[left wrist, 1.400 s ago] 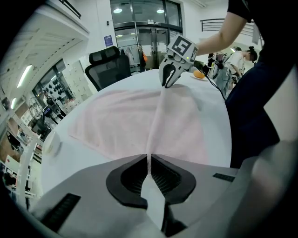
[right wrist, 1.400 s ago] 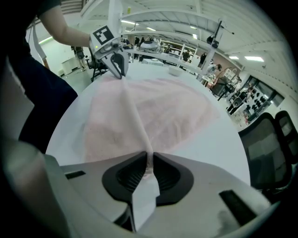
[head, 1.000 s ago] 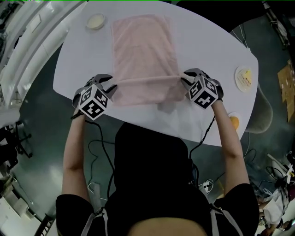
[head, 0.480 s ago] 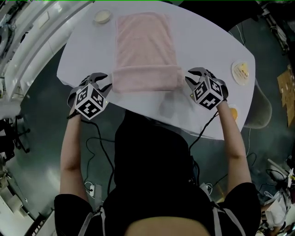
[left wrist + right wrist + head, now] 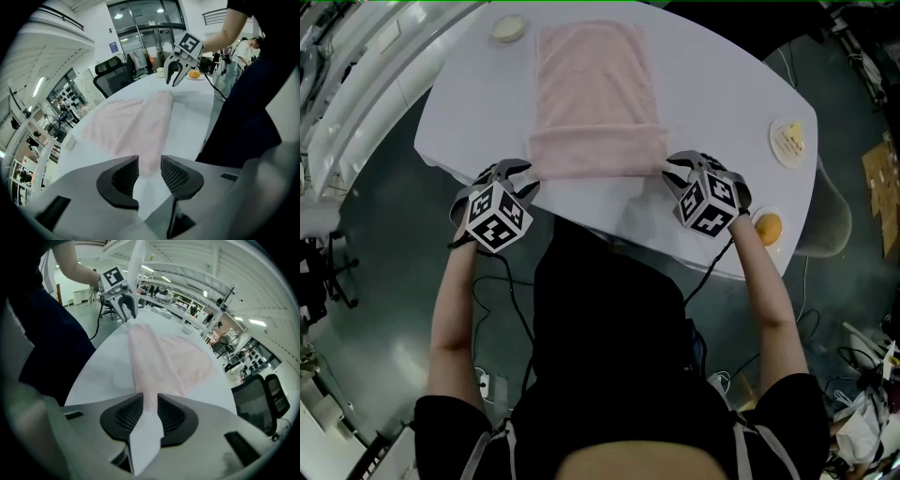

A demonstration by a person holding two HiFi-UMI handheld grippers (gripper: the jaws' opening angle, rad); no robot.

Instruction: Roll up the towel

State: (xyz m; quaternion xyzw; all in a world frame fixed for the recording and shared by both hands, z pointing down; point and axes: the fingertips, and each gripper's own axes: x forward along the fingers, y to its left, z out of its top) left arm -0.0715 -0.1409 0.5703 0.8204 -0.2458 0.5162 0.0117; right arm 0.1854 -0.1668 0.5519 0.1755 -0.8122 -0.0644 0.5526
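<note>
The left tool (image 5: pixel 150 169) and the right tool (image 5: pixel 150 411), two in all, each clench narrowly on one end of the single pink towel (image 5: pixel 595 94) where it folds on the table (image 5: pixel 722 112).

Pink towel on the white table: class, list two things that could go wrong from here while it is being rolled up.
1. The left tool and right tool pinch only the end tips of the pink towel's folded edge; a tip may slip out and loosen the roll.
2. Nothing holds the fold's middle, so it may roll slack or crooked.
</note>
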